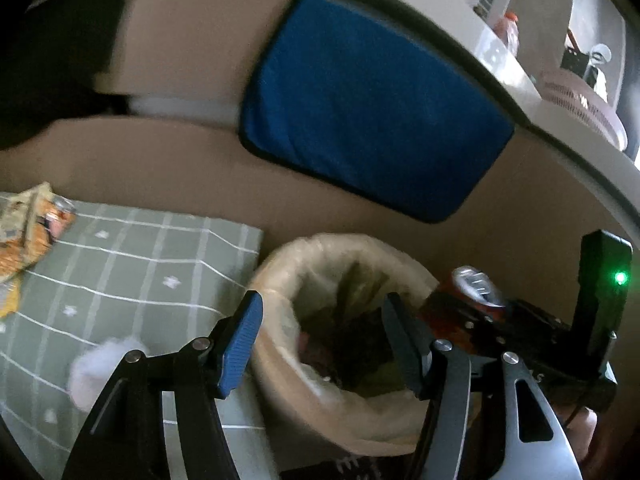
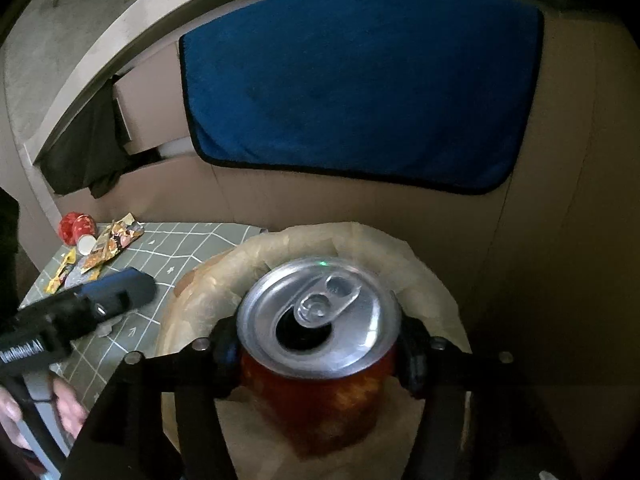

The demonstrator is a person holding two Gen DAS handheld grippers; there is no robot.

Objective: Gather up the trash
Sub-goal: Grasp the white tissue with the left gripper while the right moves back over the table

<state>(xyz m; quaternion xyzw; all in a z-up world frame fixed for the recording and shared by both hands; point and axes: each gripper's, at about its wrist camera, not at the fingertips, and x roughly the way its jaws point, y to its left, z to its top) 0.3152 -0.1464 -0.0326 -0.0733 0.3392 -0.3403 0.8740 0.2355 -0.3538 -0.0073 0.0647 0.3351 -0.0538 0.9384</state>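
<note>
My right gripper [image 2: 318, 354] is shut on a red drink can [image 2: 316, 392] with an opened silver top, held just in front of the lined trash bin [image 2: 224, 276]. In the left wrist view the can [image 1: 476, 284] and right gripper sit at the bin's right edge. My left gripper [image 1: 320, 344] is open and empty over the bin [image 1: 280, 264], which holds dark and green scraps. A white crumpled tissue [image 1: 100, 364] lies on the green checked mat [image 1: 140, 264] by my left finger. Orange snack wrappers [image 1: 28, 232] lie at the mat's far left.
A blue cloth [image 1: 368, 108] hangs on the cardboard wall [image 1: 160, 156] behind the bin. In the right wrist view a red round object [image 2: 76, 226] and wrappers [image 2: 108, 244] lie at the mat's far corner [image 2: 188, 236]. A white ledge [image 1: 520, 76] carries a bottle and basket.
</note>
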